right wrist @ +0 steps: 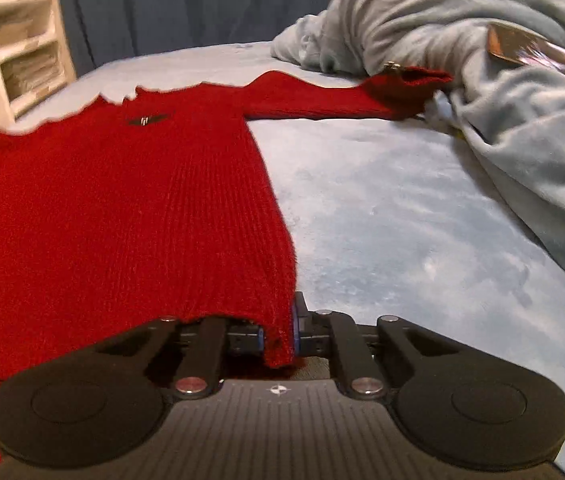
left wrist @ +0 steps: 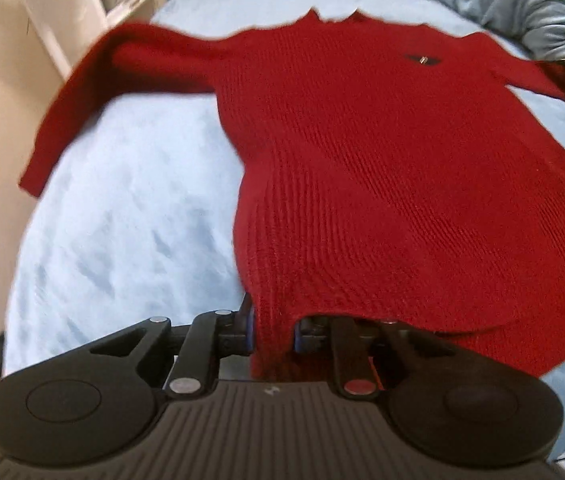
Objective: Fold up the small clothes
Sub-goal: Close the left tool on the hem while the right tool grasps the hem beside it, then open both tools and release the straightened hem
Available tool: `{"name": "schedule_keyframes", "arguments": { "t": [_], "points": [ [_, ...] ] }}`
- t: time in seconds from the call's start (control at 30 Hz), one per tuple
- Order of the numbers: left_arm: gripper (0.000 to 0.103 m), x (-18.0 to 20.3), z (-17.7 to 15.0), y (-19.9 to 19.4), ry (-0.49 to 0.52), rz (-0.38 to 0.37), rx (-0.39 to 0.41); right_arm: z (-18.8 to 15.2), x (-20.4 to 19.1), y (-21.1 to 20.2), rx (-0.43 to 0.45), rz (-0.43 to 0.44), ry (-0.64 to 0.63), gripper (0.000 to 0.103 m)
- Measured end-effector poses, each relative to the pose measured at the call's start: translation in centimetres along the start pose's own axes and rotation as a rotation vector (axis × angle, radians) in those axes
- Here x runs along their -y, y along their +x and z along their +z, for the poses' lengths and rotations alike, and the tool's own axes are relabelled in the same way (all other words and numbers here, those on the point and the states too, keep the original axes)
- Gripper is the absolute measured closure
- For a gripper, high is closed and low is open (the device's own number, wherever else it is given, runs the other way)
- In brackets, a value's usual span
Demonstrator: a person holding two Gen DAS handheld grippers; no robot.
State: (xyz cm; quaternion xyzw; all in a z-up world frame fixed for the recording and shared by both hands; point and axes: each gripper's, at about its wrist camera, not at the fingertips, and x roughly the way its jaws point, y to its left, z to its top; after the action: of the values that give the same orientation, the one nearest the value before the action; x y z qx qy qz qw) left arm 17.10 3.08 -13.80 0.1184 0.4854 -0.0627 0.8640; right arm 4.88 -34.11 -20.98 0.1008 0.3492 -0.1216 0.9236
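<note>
A red knit sweater (left wrist: 362, 152) lies front up on a light blue bed cover (left wrist: 130, 200), sleeves spread out, a small dark badge on the chest. My left gripper (left wrist: 273, 332) is shut on the sweater's bottom hem at its left corner. My right gripper (right wrist: 278, 338) is shut on the bottom hem of the sweater (right wrist: 122, 208) at its right corner. The hem is lifted slightly off the bed at both grips. The right sleeve cuff (right wrist: 406, 84) rests against a bunched blanket.
A crumpled pale blue blanket (right wrist: 482, 92) is heaped at the back right of the bed, with a shiny dark object (right wrist: 522, 46) on it. White shelves (right wrist: 22, 52) stand beyond the bed's left side. The left sleeve (left wrist: 66, 112) hangs over the bed's left edge.
</note>
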Motion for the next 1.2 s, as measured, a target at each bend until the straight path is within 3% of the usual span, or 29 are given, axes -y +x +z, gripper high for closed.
{"name": "schedule_keyframes", "arguments": {
  "t": [0.2, 0.3, 0.47, 0.77, 0.87, 0.97, 1.03, 1.07, 1.1, 1.13, 1.17, 1.2],
  "points": [
    [0.091, -3.5, -1.2, -4.0, -0.003, 0.018, 0.059, 1.7, -1.6, -7.6, 0.073, 0.057, -0.104, 0.093],
    [0.091, -4.8, -2.8, -4.8, -0.011, 0.028, 0.054, 1.6, -2.2, -10.3, 0.057, 0.060, -0.147, 0.093],
    [0.091, -5.1, -5.4, -3.0, -0.017, 0.040, -0.002, -1.9, -2.6, -8.8, -0.111, 0.036, -0.179, 0.093],
    [0.092, -6.5, -6.2, -6.1, -0.046, -0.024, 0.073, -0.2, -4.9, -13.2, -0.066, 0.017, -0.278, 0.093],
    [0.092, -7.1, -8.1, -5.7, -0.057, -0.031, 0.042, -1.4, -5.1, -13.6, -0.117, 0.006, -0.284, 0.093],
    [0.090, -7.1, -9.3, -4.2, -0.057, -0.025, -0.008, -3.2, -5.3, -12.3, -0.242, -0.009, -0.269, 0.092],
    [0.085, -7.2, -9.5, -3.5, -0.053, -0.018, -0.065, -3.9, -5.3, -11.8, -0.321, -0.057, -0.261, 0.091],
    [0.079, -7.4, -9.7, -3.4, -0.052, -0.019, -0.103, -3.9, -5.0, -12.0, -0.337, -0.075, -0.251, 0.083],
    [0.061, -7.7, -9.9, -3.4, -0.046, -0.025, -0.139, -3.8, -4.8, -12.4, -0.360, -0.081, -0.239, 0.062],
    [0.053, -8.1, -10.1, -3.7, -0.043, -0.031, -0.161, -3.5, -4.4, -13.0, -0.377, -0.080, -0.220, 0.051],
    [0.043, -8.5, -10.3, -4.2, -0.044, -0.033, -0.159, -3.3, -4.0, -13.6, -0.378, -0.067, -0.204, 0.044],
    [0.039, -9.0, -10.5, -5.0, -0.044, -0.031, -0.143, -3.0, -3.8, -14.3, -0.372, -0.043, -0.196, 0.044]
  ]
}}
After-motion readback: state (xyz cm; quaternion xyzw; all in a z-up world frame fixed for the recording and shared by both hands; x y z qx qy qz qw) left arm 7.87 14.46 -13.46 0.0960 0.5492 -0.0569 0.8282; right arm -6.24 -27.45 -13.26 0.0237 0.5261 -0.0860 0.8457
